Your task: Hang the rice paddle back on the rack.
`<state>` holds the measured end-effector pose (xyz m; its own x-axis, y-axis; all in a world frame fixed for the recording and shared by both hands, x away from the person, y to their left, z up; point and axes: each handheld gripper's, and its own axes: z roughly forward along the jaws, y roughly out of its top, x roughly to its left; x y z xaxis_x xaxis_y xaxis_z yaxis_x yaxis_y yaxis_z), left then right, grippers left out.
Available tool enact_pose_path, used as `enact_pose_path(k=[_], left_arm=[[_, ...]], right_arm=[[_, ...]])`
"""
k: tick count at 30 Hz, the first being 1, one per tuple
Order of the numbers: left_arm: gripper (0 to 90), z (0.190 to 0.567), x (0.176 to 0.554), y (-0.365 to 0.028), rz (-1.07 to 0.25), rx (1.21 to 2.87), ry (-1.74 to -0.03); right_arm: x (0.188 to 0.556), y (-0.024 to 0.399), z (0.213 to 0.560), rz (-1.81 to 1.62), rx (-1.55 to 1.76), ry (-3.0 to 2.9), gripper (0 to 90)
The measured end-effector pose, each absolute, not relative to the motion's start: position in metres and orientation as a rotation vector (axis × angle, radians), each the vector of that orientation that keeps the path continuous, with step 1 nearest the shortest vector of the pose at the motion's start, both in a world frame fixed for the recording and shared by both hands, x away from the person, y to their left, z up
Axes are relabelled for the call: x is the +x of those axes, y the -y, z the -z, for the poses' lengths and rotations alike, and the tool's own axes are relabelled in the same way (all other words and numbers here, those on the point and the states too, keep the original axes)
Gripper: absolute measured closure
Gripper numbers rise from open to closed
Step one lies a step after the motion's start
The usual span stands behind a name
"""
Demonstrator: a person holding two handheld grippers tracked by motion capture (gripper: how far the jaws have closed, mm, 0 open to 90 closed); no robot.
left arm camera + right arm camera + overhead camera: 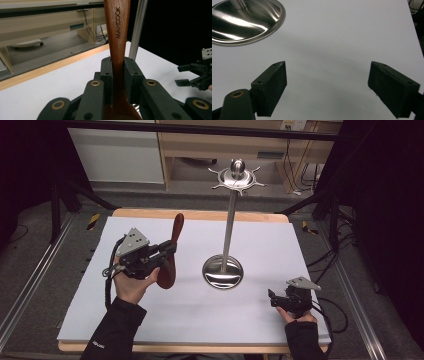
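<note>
The left gripper (167, 251) is clamping a wooden spoon (171, 251) by its neck, handle pointing up, bowl hanging just over the white mat (150, 320). The right gripper (272, 298) is resting wide apart, near the steel stand (223, 271), gripping nothing.

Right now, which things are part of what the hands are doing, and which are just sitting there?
Part of the job, likely:
- wooden spoon, clamped upright in the left gripper
- metal stand with hooks on top
- right gripper, open, empty, beside the stand's base

Just sitting there:
- white table cover
- wooden shelf unit behind the table
</note>
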<state>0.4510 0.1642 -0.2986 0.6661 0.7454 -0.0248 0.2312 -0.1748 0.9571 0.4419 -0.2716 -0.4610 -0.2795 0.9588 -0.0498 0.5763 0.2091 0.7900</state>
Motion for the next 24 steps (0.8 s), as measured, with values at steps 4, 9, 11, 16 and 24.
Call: enact_pose_path(k=[4, 9, 11, 16, 24], left_arm=[[78.4, 0.295, 0.451, -0.162, -0.555, 1.716, -0.781], [78.4, 0.291, 0.452, -0.159, -0.558, 1.711, -0.765], [78.4, 0.289, 0.452, -0.158, -0.561, 1.712, -0.760], [78.3, 0.286, 0.454, -0.156, -0.558, 1.717, -0.750], [78.4, 0.276, 0.457, -0.154, -0.561, 1.707, -0.730]], right_arm=[[0.442, 0.272, 0.461, -0.909, 1.414, -1.940, 15.8], [0.442, 0.272, 0.461, -0.909, 1.412, -1.940, 15.8], [0.442, 0.272, 0.461, -0.909, 1.412, -1.940, 15.8], [0.442, 0.272, 0.461, -0.907, 1.411, -1.940, 15.8], [0.443, 0.273, 0.462, -0.913, 1.408, -1.940, 15.8]])
